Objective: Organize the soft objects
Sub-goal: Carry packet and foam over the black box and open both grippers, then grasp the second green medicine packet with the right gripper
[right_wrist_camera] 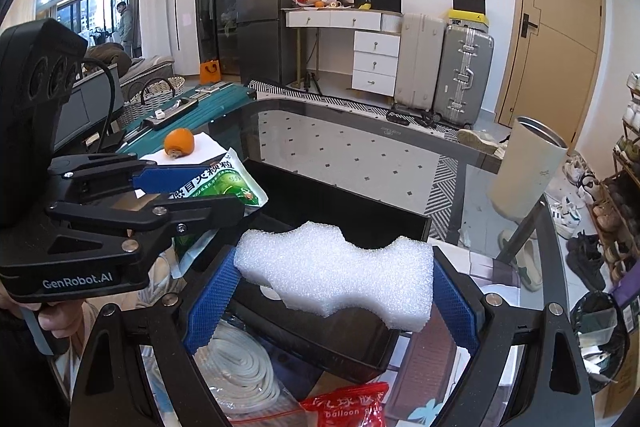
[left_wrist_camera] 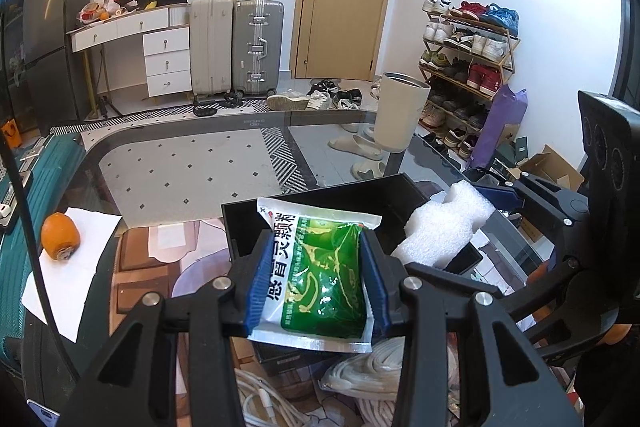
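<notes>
Gripping green sachet (left_wrist_camera: 320, 275) in left fingers (left_wrist_camera: 260, 279), right fingers (right_wrist_camera: 452, 297) clamping foam block (right_wrist_camera: 340, 275), black tray (right_wrist_camera: 344, 203) beneath, orange (right_wrist_camera: 179, 143) aside.

Green-and-white sachet (left_wrist_camera: 320, 275) with dark lettering, white foam (right_wrist_camera: 336, 271), black tray (right_wrist_camera: 340, 203), blue cross-hatched pads (right_wrist_camera: 210, 301) on black tongs, orange fruit (left_wrist_camera: 60, 235) on white paper (left_wrist_camera: 76, 267), red bag (right_wrist_camera: 348, 405), off-white rope (right_wrist_camera: 240, 367).

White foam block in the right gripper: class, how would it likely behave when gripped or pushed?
The foam block looks airy, so probably very light. Its bubbly surface suggests it squashes under the blue pads. The flat faces make rolling unlikely.
</notes>
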Motion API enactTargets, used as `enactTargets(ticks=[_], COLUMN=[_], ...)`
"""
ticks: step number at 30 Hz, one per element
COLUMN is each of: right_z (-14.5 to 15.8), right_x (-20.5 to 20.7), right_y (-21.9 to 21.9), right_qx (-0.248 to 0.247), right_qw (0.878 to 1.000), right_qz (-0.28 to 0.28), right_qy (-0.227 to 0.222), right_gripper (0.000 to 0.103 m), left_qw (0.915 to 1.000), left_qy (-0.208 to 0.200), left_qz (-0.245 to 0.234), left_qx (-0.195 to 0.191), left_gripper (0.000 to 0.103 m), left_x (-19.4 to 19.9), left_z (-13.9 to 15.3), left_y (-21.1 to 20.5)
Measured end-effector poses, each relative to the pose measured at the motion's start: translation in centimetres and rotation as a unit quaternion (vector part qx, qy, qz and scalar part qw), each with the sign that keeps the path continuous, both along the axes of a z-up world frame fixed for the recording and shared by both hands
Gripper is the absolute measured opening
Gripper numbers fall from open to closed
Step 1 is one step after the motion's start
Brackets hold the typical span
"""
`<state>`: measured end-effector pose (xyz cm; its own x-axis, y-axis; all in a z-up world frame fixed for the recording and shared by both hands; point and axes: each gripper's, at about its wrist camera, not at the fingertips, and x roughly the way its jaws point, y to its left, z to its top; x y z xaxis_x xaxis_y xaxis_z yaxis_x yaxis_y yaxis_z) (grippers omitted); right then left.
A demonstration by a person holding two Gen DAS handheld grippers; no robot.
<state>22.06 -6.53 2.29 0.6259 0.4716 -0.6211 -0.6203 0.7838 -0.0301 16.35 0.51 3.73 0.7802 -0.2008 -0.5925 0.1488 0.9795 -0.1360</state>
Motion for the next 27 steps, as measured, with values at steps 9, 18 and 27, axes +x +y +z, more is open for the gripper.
enactTargets(ticks=[9,18,27], right_z=[-0.7,-0.2,0.4], right_x=[1.3,0.4,-2.3], right_y=[1.0,0.0,-2.7], right_qx=[-0.007,-0.009,-0.009], right_qw=[1.000,1.000,1.000], right_qz=[0.023,0.004,-0.027], right_qy=[0.007,0.001,-0.011], right_gripper=[0.097,0.101,0.101], left_qw=[1.0000,0.9999,0.9995], left_qy=[0.007,0.013,0.021], left_qz=[0.000,-0.010,0.018], left_qx=[-0.005,-0.005,-0.019], left_gripper=[0.041,0.044,0.103], left_x=[0.5,0.4,-1.1], left_z=[-0.4,-0.7,-0.5], left_y=[0.2,-0.3,0.4])
